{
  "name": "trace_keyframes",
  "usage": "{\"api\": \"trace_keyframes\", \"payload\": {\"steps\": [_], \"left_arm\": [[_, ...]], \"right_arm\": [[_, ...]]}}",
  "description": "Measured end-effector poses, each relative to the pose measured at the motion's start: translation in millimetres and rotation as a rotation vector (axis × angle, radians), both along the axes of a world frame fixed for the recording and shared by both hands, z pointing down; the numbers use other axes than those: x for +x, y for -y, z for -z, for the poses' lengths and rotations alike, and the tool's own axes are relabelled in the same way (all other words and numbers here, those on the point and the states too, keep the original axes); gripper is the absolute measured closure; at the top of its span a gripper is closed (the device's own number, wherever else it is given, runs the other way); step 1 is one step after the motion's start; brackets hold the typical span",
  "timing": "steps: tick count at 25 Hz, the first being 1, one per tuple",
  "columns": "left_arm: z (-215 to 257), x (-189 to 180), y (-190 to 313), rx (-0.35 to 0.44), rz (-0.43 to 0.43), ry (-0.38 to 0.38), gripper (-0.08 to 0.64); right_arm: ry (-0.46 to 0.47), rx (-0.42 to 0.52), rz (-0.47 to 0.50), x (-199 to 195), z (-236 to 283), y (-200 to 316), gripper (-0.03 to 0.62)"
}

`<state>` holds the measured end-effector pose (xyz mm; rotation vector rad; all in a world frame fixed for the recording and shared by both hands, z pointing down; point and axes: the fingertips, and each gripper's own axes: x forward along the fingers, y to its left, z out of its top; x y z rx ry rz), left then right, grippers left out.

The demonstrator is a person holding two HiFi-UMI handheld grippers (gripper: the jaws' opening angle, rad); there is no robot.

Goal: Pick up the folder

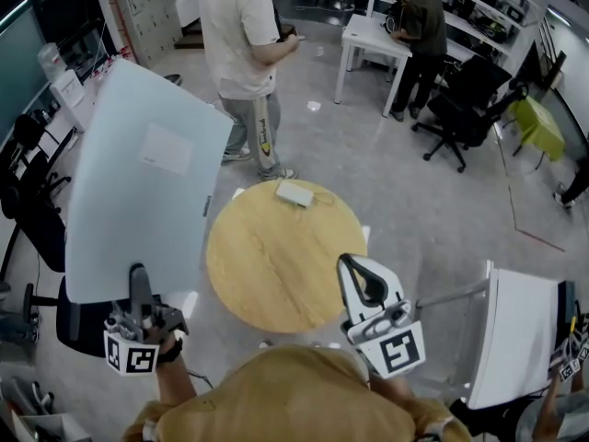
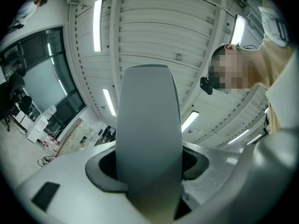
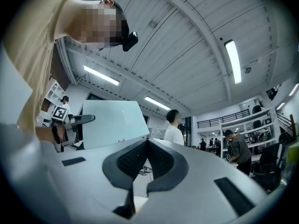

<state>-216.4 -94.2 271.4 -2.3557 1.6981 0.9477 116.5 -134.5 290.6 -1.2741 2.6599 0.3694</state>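
Head view: left gripper [image 1: 140, 288] clamps the pale folder [image 1: 147, 182] by its lower edge, raised in the air left of the round desk [image 1: 276, 265]. Right gripper [image 1: 361, 284] hovers above the desk's near rim. Left gripper view: the folder fills the jaws. Right gripper view: jaws closed together, seemingly on nothing.

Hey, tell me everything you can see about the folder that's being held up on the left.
The pale blue-grey plastic folder is a large, flat, smooth rectangle with a paler rectangular label on its face. It stands nearly upright in the air, left of the round wooden table. It touches only the left gripper, which is clamped on its bottom edge.
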Motion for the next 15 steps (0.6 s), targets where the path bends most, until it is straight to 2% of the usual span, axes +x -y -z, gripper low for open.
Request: {"api": "trace_keyframes", "payload": {"steps": [15], "left_arm": [[6, 7, -30, -0.005, 0.01, 0.001, 0.287]], "right_arm": [[0.013, 0.003, 0.046, -11, 0, -10, 0.595]]}}
